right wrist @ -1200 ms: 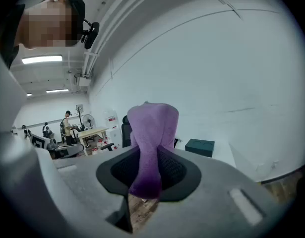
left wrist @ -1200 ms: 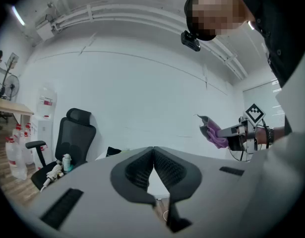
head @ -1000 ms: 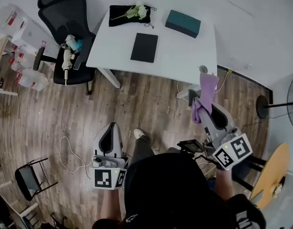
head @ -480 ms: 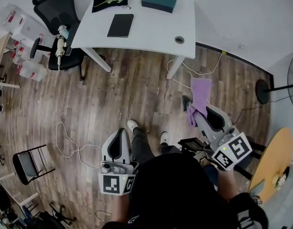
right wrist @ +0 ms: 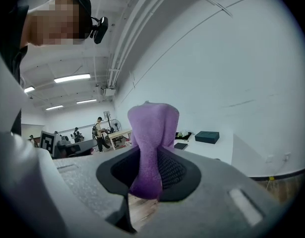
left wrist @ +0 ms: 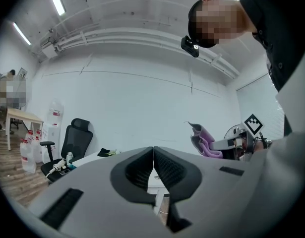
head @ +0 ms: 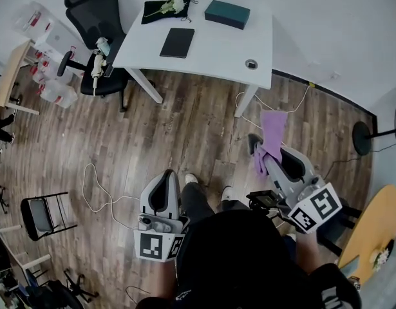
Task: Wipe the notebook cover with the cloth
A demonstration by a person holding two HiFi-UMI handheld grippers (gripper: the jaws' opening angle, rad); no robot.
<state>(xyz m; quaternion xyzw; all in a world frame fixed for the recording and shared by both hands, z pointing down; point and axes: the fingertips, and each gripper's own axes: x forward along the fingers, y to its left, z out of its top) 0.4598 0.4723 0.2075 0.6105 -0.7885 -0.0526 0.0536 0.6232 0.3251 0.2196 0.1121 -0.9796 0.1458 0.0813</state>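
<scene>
A black notebook (head: 177, 42) lies flat on the white table (head: 217, 50) far ahead of me; it also shows small in the right gripper view, notebook (right wrist: 181, 146). My right gripper (head: 257, 148) is shut on a purple cloth (head: 270, 140), which stands up out of the jaws, cloth (right wrist: 151, 143). It hangs over the wooden floor, well short of the table. My left gripper (head: 170, 177) is shut with nothing in it, low over the floor by my feet; its jaws meet, left gripper (left wrist: 153, 163).
On the table lie a teal box (head: 227, 14) and a black cloth with flowers (head: 167, 9). A black office chair (head: 98, 40) stands left of the table. Cables (head: 98, 192) trail on the floor. A folding chair (head: 46, 214) is at left, a round wooden table (head: 371, 237) at right.
The view has shifted a little, so the table sits slightly farther right and lower. Both grippers keep about the same place, and the cloth stays held.
</scene>
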